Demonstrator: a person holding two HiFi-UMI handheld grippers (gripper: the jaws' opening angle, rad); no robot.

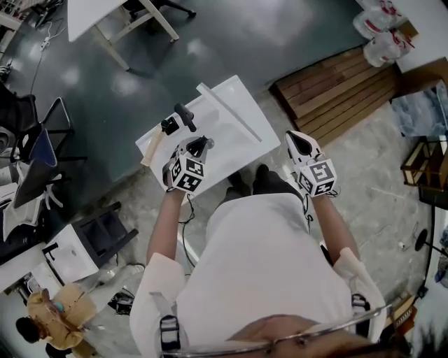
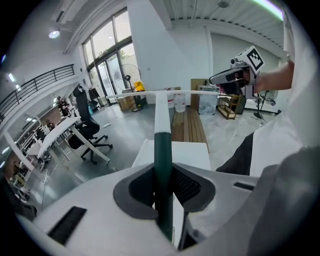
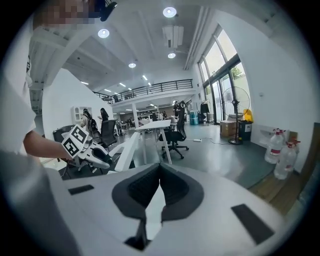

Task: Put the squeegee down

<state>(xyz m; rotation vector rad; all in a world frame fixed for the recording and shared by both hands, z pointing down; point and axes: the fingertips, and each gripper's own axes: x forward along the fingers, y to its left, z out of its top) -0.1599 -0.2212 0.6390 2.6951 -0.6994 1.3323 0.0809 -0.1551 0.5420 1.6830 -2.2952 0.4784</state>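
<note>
The squeegee (image 2: 161, 150) has a dark green grip, a white shaft and a long white crossbar (image 1: 229, 112). My left gripper (image 1: 199, 147) is shut on the green grip (image 2: 162, 172), with the shaft pointing away over the small white table (image 1: 234, 157). In the head view the crossbar hangs over the table's far half; whether it touches the top I cannot tell. My right gripper (image 1: 297, 140) hovers off the table's right edge, its jaws (image 3: 160, 167) shut with nothing between them. The right gripper view shows the left gripper (image 3: 92, 152) and the squeegee (image 3: 127, 147) at left.
A black-handled tool (image 1: 183, 117) and a wooden-handled tool (image 1: 150, 151) lie at the table's left end. A wooden pallet (image 1: 336, 87) lies to the right, water bottles (image 1: 381, 35) beyond it. Office chairs (image 1: 38, 143) and a white desk (image 1: 105, 17) stand on the left.
</note>
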